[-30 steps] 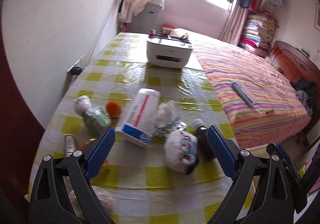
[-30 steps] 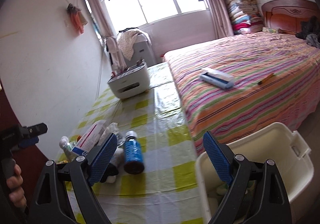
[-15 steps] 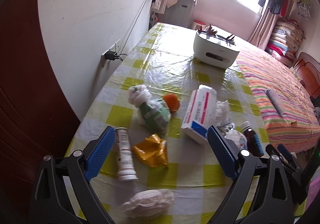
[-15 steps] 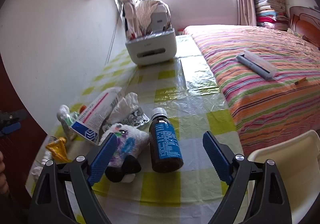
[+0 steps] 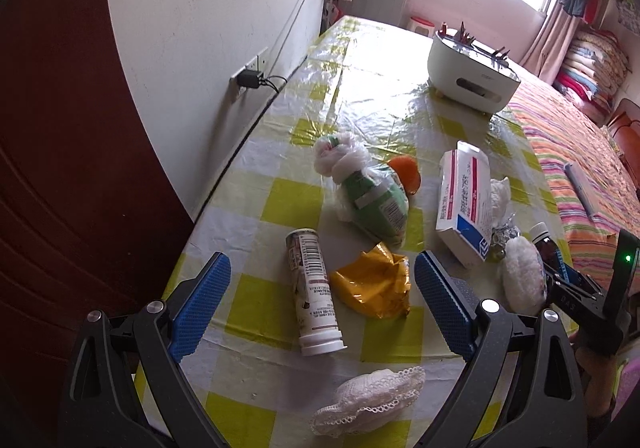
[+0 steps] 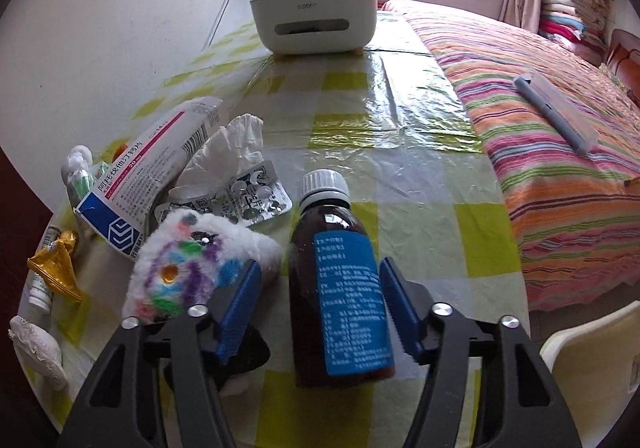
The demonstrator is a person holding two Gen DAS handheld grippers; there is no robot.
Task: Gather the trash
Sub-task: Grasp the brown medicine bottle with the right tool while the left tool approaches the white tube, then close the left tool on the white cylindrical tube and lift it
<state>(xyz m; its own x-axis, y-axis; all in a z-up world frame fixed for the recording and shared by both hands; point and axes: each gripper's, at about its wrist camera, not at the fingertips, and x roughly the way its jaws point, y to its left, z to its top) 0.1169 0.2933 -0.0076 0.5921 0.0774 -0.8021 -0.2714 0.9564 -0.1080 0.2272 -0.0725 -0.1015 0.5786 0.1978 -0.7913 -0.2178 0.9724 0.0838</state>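
Right wrist view: the right claw (image 6: 318, 312) has just been closing and straddles a brown bottle (image 6: 340, 288) lying on the table (image 6: 420, 176), pads not yet pressing. Left claw (image 5: 320, 308) hangs released above a white tube (image 5: 314, 292) and gold wrapper (image 5: 374, 286); beyond, a medicine box (image 5: 464, 200).

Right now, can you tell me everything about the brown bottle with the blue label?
The brown bottle looks like dark see-through plastic or glass, with a white ribbed cap on and a blue label printed in white. It lies on its side on the checked tablecloth, cap pointing away. The right claw has been closing around it; the right pad meets the label, the left shows a sliver of gap.
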